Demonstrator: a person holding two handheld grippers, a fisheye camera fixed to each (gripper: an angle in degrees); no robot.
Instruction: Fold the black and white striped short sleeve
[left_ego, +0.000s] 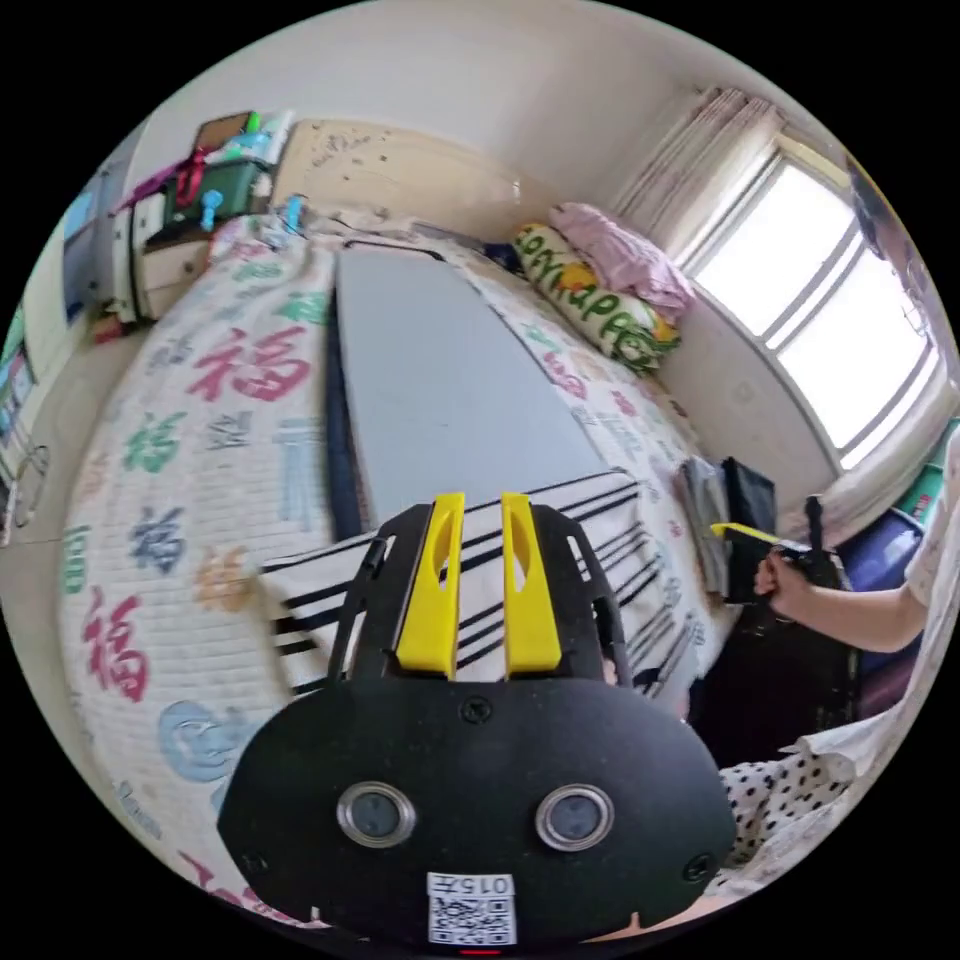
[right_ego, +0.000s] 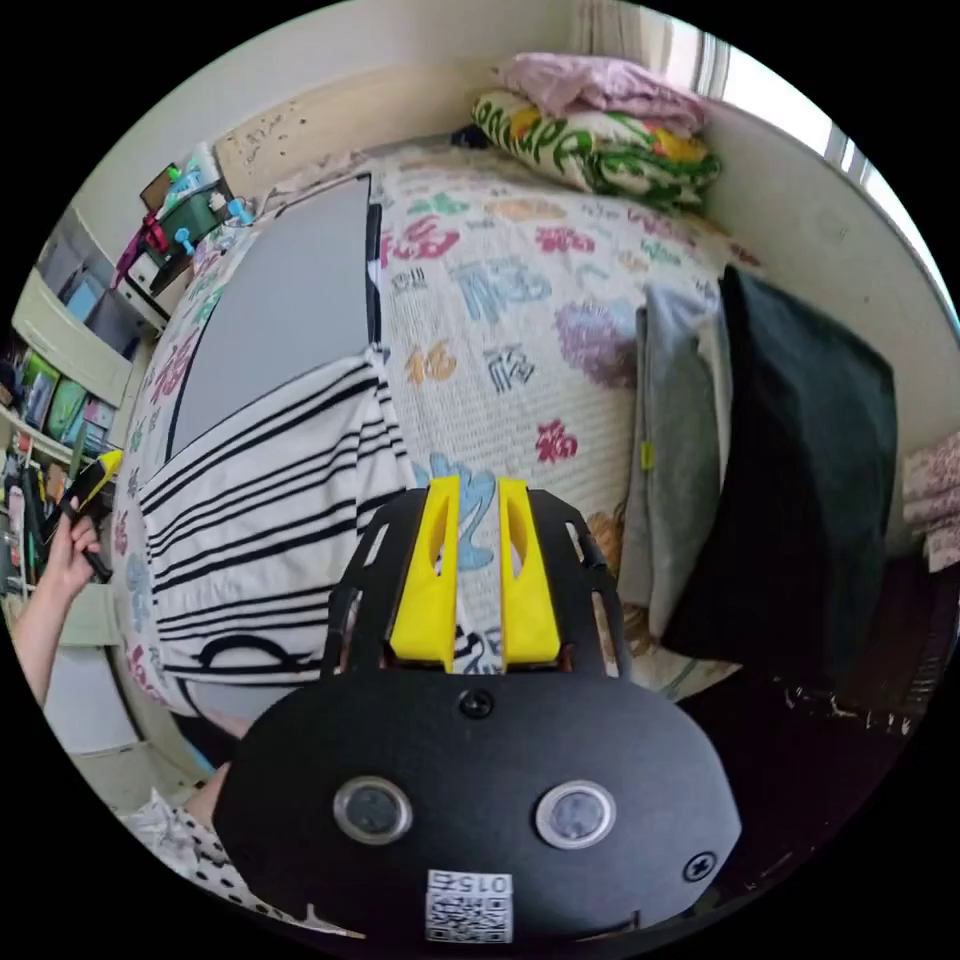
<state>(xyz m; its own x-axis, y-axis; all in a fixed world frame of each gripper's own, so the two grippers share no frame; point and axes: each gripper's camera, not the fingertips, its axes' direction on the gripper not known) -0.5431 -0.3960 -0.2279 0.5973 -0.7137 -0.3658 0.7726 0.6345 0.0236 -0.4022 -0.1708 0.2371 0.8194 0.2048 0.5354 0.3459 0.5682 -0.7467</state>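
Note:
The black and white striped short sleeve (left_ego: 590, 560) (right_ego: 270, 500) lies flat across the near end of a grey board (left_ego: 440, 380) (right_ego: 280, 300) on the bed, its collar at the bed's edge. My left gripper (left_ego: 483, 497) hovers above the shirt, jaws close together with nothing between them. It also appears at the left rim of the right gripper view as the left gripper (right_ego: 95, 472), held in a hand. My right gripper (right_ego: 478, 482) hangs over the quilt beside the shirt, jaws close together and empty. The left gripper view shows this right gripper (left_ego: 745, 533) in a hand, off the bed's side.
A patterned quilt (left_ego: 200, 420) (right_ego: 520, 300) covers the bed. Folded grey clothes (right_ego: 680, 450) and a black garment (right_ego: 810, 450) lie at the bed's window side. Rolled bedding (left_ego: 600, 300) (right_ego: 600, 130) sits by the wall. Shelves and boxes (left_ego: 200, 200) stand beyond the bed.

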